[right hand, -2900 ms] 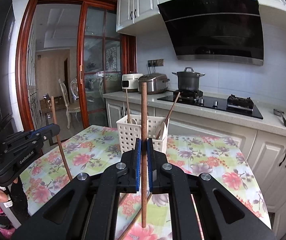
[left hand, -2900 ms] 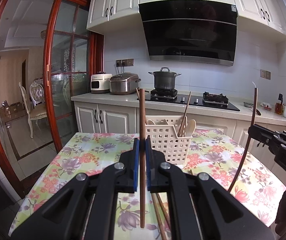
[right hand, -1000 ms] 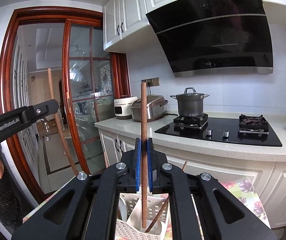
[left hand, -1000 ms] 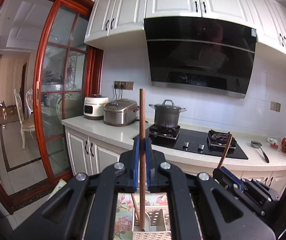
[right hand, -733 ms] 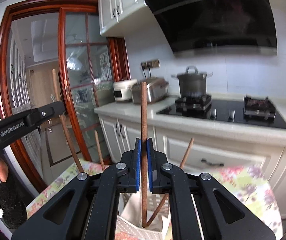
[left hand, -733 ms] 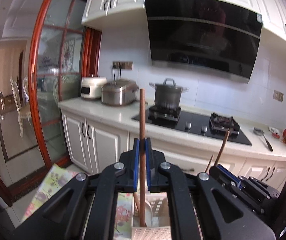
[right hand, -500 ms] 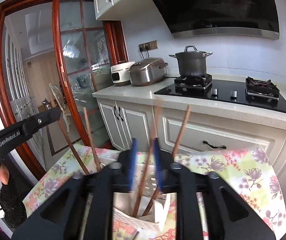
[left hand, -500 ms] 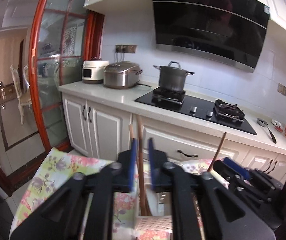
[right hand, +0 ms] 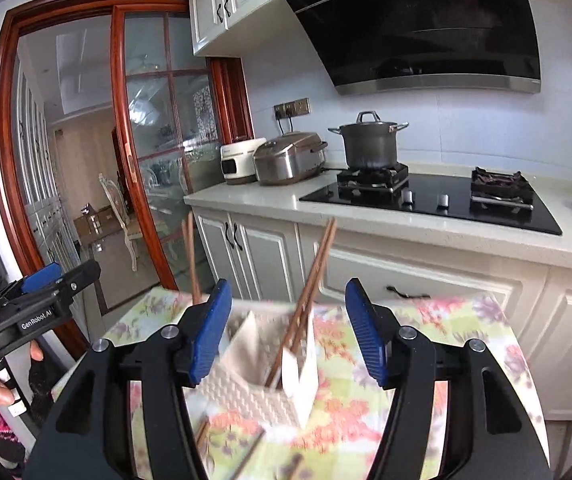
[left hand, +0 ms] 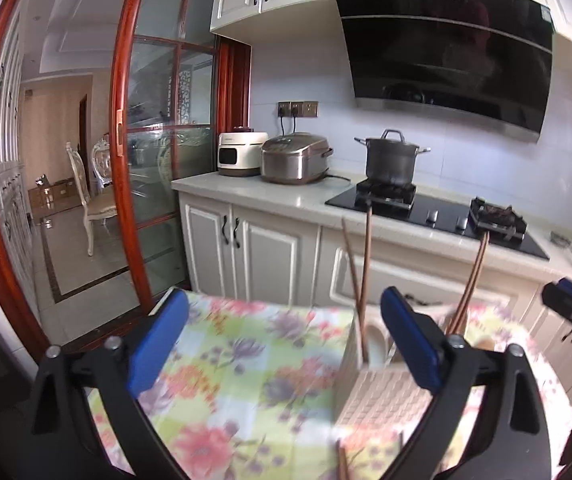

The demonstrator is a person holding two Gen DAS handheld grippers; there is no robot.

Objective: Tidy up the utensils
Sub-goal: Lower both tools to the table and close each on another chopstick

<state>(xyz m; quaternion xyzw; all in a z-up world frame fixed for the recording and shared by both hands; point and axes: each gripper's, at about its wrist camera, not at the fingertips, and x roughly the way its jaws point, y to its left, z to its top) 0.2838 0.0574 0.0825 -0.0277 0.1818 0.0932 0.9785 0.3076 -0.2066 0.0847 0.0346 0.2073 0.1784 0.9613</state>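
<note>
Floral table [left hand: 245, 360], white basket [right hand: 253, 384] standing on it. Chopsticks [right hand: 306, 304] leaning upright inside basket. Left gripper [left hand: 281, 344] jaws just opened wide, nothing between. Right gripper [right hand: 288, 332] likewise just opened, sticks freed between the blue pads [right hand: 366, 332]. Best to back straight out, avoiding the leaning sticks.

A cream-white lattice basket [right hand: 245, 394] holds brown chopsticks [right hand: 306, 304] on a desk [left hand: 245, 360] covered in what looks, through the blur, like a pink, purple and green floral cloth, between blue-padded black hand-held gripper [right hand: 288, 330] fingers.
</note>
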